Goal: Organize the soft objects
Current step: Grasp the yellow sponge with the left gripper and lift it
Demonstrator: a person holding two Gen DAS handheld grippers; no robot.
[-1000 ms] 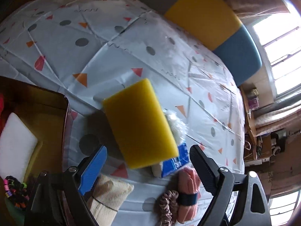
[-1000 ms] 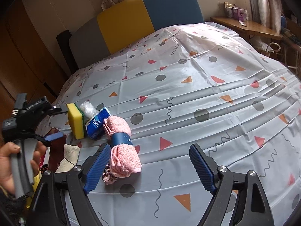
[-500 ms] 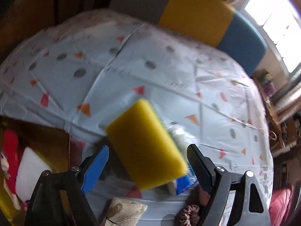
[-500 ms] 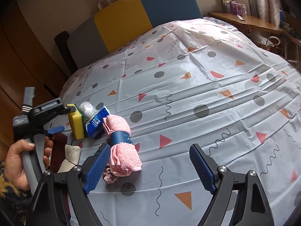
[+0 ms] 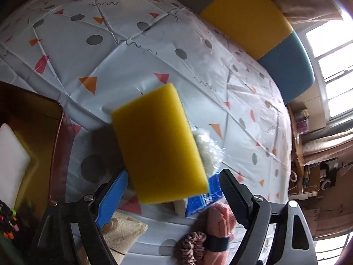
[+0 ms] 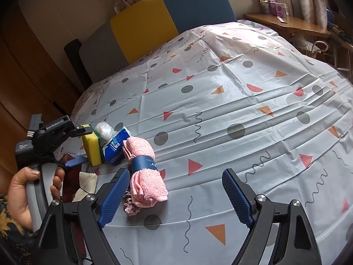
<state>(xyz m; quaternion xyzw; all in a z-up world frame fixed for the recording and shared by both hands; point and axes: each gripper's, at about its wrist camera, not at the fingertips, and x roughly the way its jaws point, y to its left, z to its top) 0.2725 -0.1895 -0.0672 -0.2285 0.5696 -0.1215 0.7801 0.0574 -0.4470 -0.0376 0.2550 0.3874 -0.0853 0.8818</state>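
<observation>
At 9 o'clock in the left wrist view sits a brown box point(image 5: 49, 119) with a white pad point(image 5: 11, 156) lying inside it. A bunch of dark, bright-dotted hair ties point(image 5: 7, 220) shows at its lower edge; I cannot tell if they are inside.

The left gripper point(image 5: 174, 190) has its fingers apart. The yellow sponge point(image 5: 158, 143) stands on its edge between them, and I cannot tell if they touch it. Beside the sponge, toward 3 o'clock, are a white fluffy ball point(image 5: 208, 150), a blue tissue pack point(image 5: 203, 201), a pink rolled towel point(image 6: 143, 167) and a brown scrunchie point(image 5: 192, 246). A beige cloth point(image 5: 122, 231) lies at 6 o'clock.

The right gripper point(image 6: 174, 196) has its fingers wide apart over the spotted desk cover point(image 6: 242, 110), holding nothing.
</observation>
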